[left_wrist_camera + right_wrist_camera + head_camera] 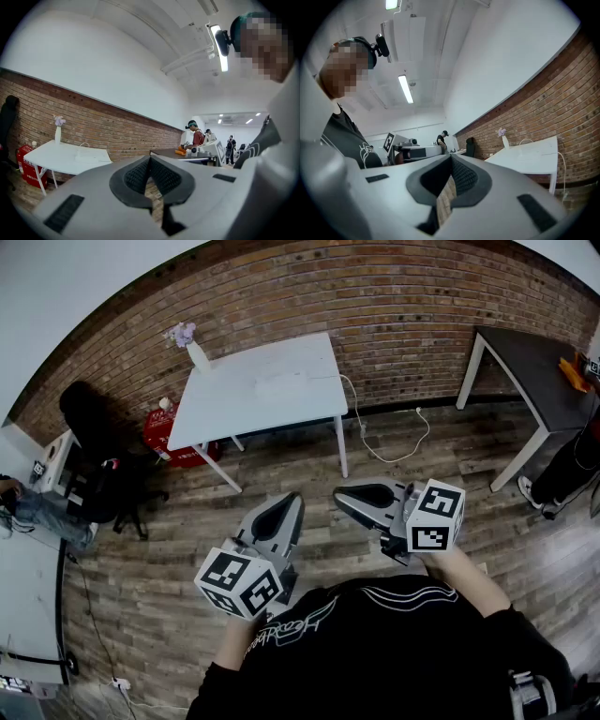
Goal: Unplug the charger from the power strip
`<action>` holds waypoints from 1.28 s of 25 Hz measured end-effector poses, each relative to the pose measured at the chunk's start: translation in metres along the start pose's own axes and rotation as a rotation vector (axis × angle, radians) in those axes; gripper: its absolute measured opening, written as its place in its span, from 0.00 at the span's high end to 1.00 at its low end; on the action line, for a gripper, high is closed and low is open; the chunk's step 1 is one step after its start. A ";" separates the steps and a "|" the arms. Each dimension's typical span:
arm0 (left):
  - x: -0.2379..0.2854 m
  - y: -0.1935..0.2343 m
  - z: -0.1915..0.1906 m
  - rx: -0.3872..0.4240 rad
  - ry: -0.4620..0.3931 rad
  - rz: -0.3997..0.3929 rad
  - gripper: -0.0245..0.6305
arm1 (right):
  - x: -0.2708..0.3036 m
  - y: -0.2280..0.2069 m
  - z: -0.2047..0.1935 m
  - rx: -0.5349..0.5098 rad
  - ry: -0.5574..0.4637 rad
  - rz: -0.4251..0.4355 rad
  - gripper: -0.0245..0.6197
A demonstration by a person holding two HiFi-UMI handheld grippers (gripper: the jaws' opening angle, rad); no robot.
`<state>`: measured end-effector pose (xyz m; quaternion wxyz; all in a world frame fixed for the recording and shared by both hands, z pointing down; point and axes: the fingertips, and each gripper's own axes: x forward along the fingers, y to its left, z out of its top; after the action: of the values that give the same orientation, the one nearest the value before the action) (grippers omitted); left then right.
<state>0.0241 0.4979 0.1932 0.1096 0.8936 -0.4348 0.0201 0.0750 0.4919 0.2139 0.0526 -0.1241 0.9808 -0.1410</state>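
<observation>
A white power strip [281, 382] with a white charger on it lies on the white table [234, 404] by the brick wall. Its white cable [389, 442] hangs off the table's right edge and loops over the wood floor. Both grippers hang close to my chest, well short of the table. My left gripper [292, 499] is shut and empty, and so is my right gripper [340, 495]. In the left gripper view the shut jaws [150, 161] point toward the table [56, 157]. In the right gripper view the shut jaws [451, 161] have the table [529, 159] off to the right.
A vase with flowers [190, 345] stands at the table's left corner. A red crate [169, 432] and a black chair [98, 442] sit to the left. A dark table [534, 371] and a person's legs [567, 474] are at the right. Other people stand far back [197, 136].
</observation>
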 end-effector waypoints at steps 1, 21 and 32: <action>-0.001 -0.001 0.001 0.002 0.000 -0.001 0.96 | -0.001 0.001 0.001 -0.002 -0.001 0.000 0.97; 0.006 0.017 -0.020 -0.053 0.037 0.038 0.96 | 0.004 -0.017 -0.025 0.061 0.037 -0.015 0.96; 0.066 0.088 -0.035 -0.118 0.087 0.041 0.96 | 0.036 -0.098 -0.037 0.136 0.061 -0.037 0.96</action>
<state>-0.0020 0.4021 0.2514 0.1802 0.8749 -0.4482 0.0354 0.0574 0.4006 0.2748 0.0284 -0.1338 0.9677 -0.2120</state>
